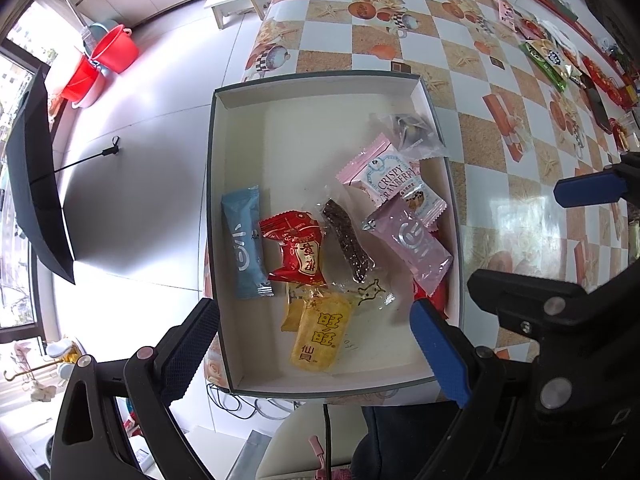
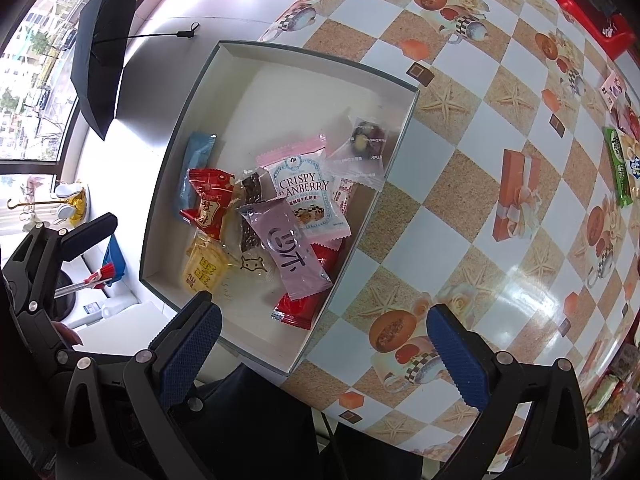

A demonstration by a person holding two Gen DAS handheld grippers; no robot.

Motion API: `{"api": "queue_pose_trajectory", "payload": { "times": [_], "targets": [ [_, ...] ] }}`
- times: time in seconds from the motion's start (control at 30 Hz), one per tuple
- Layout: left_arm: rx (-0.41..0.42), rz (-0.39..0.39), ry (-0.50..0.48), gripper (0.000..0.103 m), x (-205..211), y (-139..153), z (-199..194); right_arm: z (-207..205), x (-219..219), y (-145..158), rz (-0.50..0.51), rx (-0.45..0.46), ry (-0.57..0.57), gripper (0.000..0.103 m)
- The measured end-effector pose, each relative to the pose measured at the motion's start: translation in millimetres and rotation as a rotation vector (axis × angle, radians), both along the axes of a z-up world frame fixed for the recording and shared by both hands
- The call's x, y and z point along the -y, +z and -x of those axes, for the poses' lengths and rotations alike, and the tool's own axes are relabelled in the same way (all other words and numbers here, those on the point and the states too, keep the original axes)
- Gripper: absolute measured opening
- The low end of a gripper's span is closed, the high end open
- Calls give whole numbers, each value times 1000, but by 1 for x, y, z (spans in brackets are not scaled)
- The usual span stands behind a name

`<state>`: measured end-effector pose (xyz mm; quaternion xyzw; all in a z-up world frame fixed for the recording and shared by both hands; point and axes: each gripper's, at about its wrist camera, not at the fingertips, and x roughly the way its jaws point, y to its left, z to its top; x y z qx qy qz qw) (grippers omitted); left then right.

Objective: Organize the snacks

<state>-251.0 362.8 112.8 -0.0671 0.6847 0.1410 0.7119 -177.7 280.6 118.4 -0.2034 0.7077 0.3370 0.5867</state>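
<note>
While both grippers hover empty with jaws spread apart, the white box [image 1: 320,128] at the table's [image 2: 460,184] near edge holds the snacks. Left gripper [image 1: 316,344] hangs over the box's near end; right gripper [image 2: 324,344] over its near right corner. Pink packet [image 2: 292,248] overlaps cranberry packet [image 2: 308,192]; blue packet [image 1: 244,244] lies by the box's left wall.

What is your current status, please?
Left gripper open, empty. Right gripper open, empty. Box holds several snacks; more snacks loose on table. Nothing blocking.
</note>
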Motion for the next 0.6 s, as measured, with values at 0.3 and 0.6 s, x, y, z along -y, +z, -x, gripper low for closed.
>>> {"api": "queue_pose_trajectory", "payload": {
  "times": [0.3, 0.6],
  "targets": [
    [-9, -8, -17, 97, 5, -1, -8, -5, 1, 0, -2, 1, 5, 103],
    [9, -10, -21, 97, 7, 2, -11, -10, 3, 0, -3, -4, 2, 103]
  ]
}}
